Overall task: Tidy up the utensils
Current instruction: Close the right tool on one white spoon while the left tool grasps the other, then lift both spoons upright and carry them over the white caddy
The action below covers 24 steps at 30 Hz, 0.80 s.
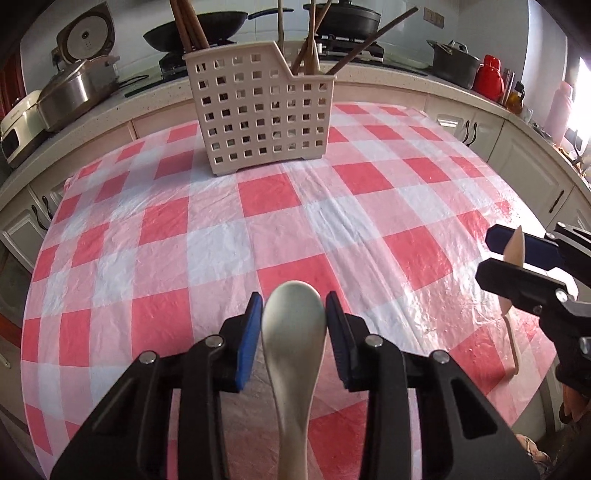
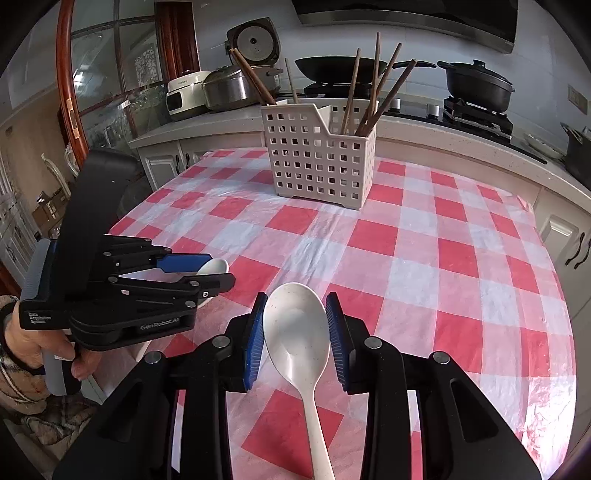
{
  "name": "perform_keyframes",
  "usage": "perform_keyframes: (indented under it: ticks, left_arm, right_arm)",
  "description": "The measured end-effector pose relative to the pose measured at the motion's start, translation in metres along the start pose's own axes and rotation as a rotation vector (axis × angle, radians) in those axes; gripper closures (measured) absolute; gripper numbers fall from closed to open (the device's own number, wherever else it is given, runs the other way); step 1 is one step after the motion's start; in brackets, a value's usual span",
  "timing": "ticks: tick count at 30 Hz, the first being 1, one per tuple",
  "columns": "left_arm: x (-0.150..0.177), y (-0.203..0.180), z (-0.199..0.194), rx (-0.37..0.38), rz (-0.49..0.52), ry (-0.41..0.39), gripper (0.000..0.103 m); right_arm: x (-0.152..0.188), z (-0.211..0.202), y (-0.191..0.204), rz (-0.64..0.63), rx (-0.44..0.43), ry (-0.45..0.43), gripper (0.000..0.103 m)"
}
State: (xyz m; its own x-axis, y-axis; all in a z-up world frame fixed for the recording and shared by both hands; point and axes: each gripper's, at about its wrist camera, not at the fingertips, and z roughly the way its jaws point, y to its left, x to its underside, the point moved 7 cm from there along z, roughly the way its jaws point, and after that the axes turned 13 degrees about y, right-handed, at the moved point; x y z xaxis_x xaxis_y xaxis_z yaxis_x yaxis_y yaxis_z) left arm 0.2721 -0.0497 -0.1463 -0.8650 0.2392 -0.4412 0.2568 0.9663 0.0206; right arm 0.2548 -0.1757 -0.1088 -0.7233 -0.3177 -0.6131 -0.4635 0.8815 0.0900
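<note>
- A red-and-white checked plastic cloth (image 1: 266,192) covers the surface, wrinkled and glossy.
- A black wok (image 1: 195,31) and a lidded black pot (image 2: 476,86) sit on the stove behind.
- A rice cooker (image 2: 255,40) stands with its lid up, beside a steel cooker (image 1: 70,92).
- A red flask (image 1: 489,75) stands at the counter's right end.
- White cabinet doors (image 2: 561,236) carry dark handles.

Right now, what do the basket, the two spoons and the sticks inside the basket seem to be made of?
Basket: beige plastic, matte, moulded with a grid of square holes.
Spoons: white, smooth and slightly glossy; one shows fine speckles. Melamine or ceramic, I cannot tell which.
Sticks: probably wood, dark brown, dull, thin and straight, like chopsticks.
</note>
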Motion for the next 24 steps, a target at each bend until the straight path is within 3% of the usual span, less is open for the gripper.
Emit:
perform_keyframes:
  ticks: [15, 24]
  left_arm:
    - [0.005, -0.006, -0.083, -0.051, 0.036, -0.247, 0.069]
    - [0.004, -0.001, -0.108, -0.047, 0.027, -0.326, 0.069]
  right_arm:
    - [-0.011, -0.036, 0.011, -0.023, 0.031, -0.086, 0.072]
    - [-0.016, -0.042, 0.015, -0.027, 0.045, -0.102, 0.072]
